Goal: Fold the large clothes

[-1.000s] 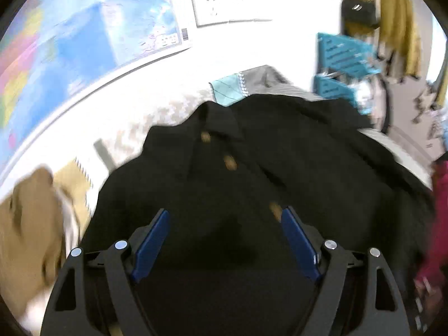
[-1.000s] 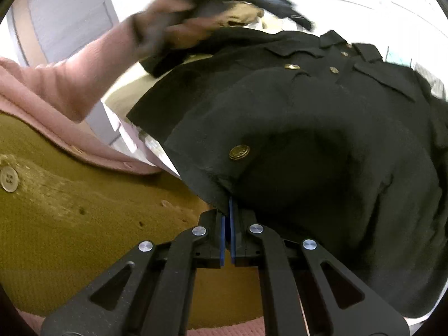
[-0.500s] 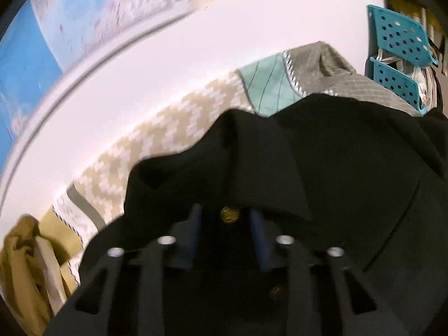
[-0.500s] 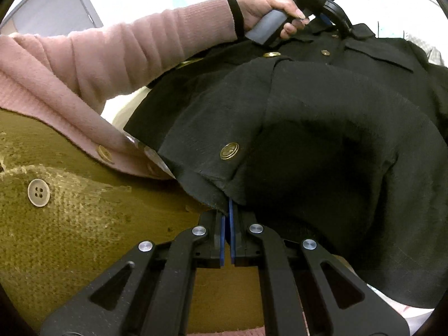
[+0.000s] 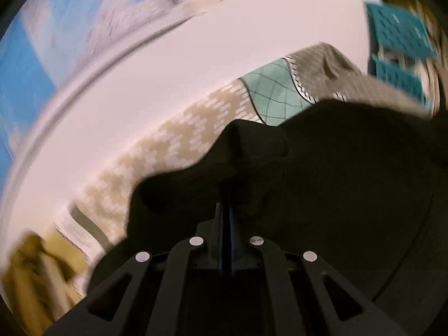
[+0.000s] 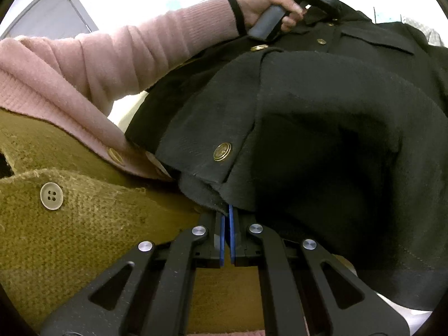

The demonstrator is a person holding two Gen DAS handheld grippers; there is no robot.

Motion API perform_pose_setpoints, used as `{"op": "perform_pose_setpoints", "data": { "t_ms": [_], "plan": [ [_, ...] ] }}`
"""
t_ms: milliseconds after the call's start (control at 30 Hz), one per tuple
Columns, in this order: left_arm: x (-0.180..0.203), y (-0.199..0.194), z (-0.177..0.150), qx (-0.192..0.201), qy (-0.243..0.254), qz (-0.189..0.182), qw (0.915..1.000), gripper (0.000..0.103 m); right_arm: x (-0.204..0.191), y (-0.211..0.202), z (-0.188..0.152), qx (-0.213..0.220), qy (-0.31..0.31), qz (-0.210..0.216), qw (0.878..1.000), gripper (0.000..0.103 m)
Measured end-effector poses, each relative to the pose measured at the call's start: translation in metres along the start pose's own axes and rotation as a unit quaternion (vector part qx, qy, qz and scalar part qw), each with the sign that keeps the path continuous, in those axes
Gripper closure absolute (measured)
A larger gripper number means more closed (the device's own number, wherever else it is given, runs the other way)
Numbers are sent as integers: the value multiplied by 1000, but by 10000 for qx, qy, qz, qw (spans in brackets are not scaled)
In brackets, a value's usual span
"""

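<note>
A black jacket with brass buttons lies spread over a patterned cover. My right gripper is shut on the jacket's bottom hem corner, close to a brass button. In the left wrist view the jacket fills the lower right. My left gripper is shut on a raised fold near the collar. The right wrist view shows the left gripper's handle held by a hand at the collar end.
A beige zigzag cover with a teal patch lies under the jacket. Teal crates stand at the right, a map hangs on the wall. A pink sleeve and an olive knit garment sit close to the right gripper.
My left gripper travelled forward to the collar and its jaws went from wide open to shut on the fabric. The right gripper kept its hold on the hem.
</note>
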State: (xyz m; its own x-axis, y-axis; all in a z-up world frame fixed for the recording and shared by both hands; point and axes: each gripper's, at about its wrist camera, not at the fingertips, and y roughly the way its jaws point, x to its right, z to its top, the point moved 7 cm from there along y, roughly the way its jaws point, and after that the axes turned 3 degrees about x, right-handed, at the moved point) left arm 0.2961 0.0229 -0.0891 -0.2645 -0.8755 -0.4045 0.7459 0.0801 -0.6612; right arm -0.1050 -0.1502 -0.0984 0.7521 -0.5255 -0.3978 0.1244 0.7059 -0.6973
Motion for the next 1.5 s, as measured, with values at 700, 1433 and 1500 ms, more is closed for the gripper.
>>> {"op": "perform_pose_setpoints", "data": {
  "t_ms": [700,1433,1500],
  "plan": [
    [-15,20,24,56,229,839,9962,95,7,-3,-2,-90,66,86,9999,96],
    [71,-202,-193,97,436,-1450,9884,23,207,-99,39,724,1648,-1945,9643,97],
    [59,-211,-205,38,120,-1563,9876,23,215,-111,31,885,2008,-1911,9567,103]
  ]
}}
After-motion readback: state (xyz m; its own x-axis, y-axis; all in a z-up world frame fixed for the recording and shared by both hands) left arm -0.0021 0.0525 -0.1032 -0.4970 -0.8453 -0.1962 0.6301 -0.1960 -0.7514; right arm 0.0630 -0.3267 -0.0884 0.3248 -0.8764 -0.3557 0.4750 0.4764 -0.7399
